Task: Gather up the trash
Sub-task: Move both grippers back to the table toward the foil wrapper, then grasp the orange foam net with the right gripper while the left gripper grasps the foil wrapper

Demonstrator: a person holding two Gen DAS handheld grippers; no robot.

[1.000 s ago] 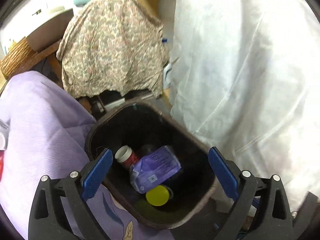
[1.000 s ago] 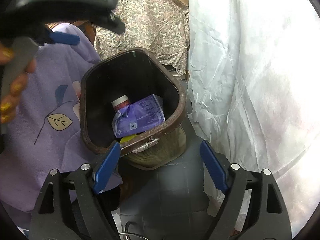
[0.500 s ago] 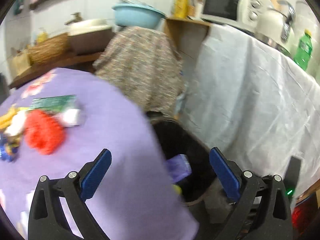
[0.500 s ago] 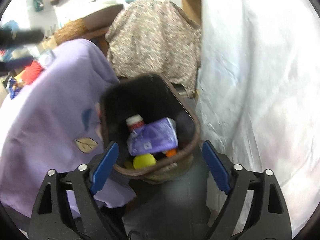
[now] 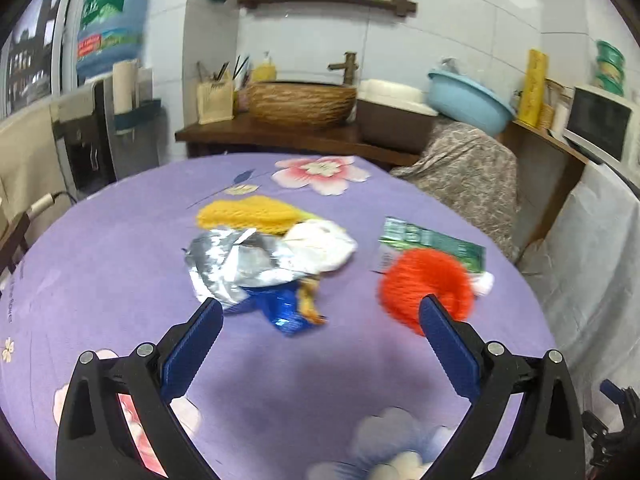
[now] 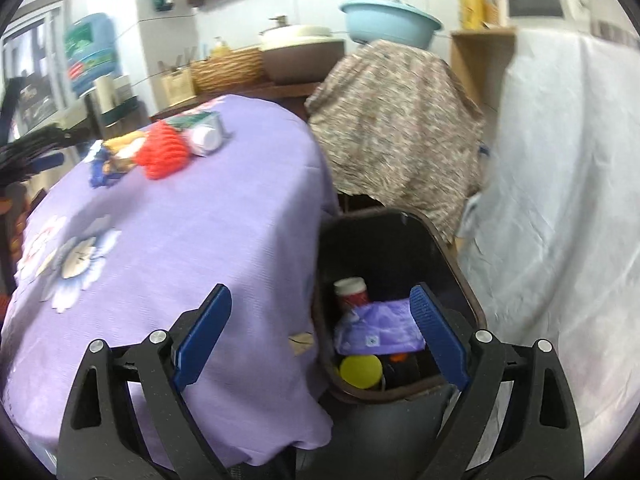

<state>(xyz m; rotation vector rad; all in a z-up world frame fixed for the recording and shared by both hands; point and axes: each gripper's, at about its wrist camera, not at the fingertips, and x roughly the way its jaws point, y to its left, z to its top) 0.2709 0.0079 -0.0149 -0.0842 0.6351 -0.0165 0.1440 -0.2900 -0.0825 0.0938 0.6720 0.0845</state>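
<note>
Matt purple cloth (image 5: 120, 264) covers the table; crinkled wrapper (image 5: 236, 264) looks like shiny foil; basket (image 5: 300, 103) woven.

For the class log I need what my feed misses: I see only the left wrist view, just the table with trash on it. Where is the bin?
Observer: The bin stands on the floor right beside the table, between it and a white sheet.
Operator: Is anything in it?
Observer: Yes: a purple packet, a red bottle with a white cap and a yellow lid.
Operator: Is the right gripper carrying anything?
Observer: No. The right gripper is open and empty, over the table edge and the bin.
</note>
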